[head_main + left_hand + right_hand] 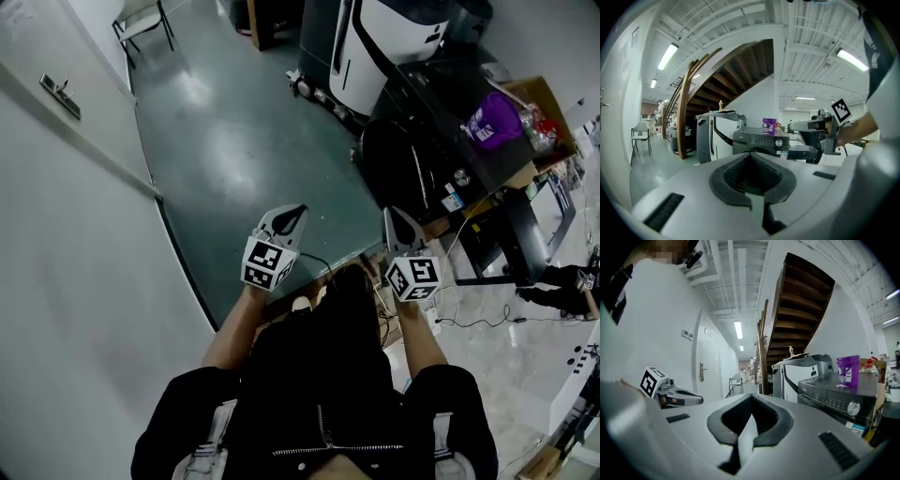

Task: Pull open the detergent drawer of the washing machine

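A dark washing machine (412, 159) stands ahead and to the right, with a purple tub (494, 120) on its top. In the left gripper view the washing machine (761, 140) faces me across open floor, its front panel flush. The right gripper view shows its control panel (829, 401) and knob (853, 408) close on the right. My left gripper (286, 220) and right gripper (398, 220) are held side by side in the air, short of the machine. Both point roughly level, and both are shut with nothing between their jaws.
A white and dark appliance (375, 47) stands next to the washing machine. A wooden staircase (689, 108) rises behind it. A white wall (56, 234) runs along the left, with a chair (141, 23) far off. Cables (469, 319) and a cardboard box (539, 103) lie to the right.
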The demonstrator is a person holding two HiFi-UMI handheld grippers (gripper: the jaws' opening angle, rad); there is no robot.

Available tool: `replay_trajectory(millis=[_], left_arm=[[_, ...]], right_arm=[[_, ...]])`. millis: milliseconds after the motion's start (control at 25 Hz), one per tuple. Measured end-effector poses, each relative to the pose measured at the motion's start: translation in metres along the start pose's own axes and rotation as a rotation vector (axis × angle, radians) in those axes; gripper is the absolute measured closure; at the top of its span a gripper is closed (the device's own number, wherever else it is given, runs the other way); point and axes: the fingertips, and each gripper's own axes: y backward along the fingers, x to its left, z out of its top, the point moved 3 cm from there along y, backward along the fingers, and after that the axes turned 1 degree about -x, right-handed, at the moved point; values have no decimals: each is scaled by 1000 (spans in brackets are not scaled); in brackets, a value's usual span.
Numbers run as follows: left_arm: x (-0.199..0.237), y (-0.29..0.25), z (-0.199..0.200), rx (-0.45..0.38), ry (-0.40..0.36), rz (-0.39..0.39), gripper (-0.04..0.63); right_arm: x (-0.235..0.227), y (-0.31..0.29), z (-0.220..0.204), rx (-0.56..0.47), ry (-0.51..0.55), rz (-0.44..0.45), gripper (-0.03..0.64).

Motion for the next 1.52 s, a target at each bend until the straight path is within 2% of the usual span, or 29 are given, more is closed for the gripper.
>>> replay_trajectory(millis=[360, 760, 1120, 1320, 1520], left_arm=[[40, -24, 4, 9, -2, 24, 575], [122, -96, 31, 38, -24, -4, 575], [193, -189, 108, 87, -58, -77, 575], [208, -237, 151, 98, -82, -131, 575], [203, -280, 177, 88, -108, -198, 574]], right_arm=[[-6, -45, -6, 4, -19, 21, 609], [-39, -153, 2, -1, -75, -11, 609], [-94, -252, 58, 28, -112, -58, 609], [-125, -277, 93, 8, -150, -110, 609], [-163, -281, 113, -22, -158, -186, 609]])
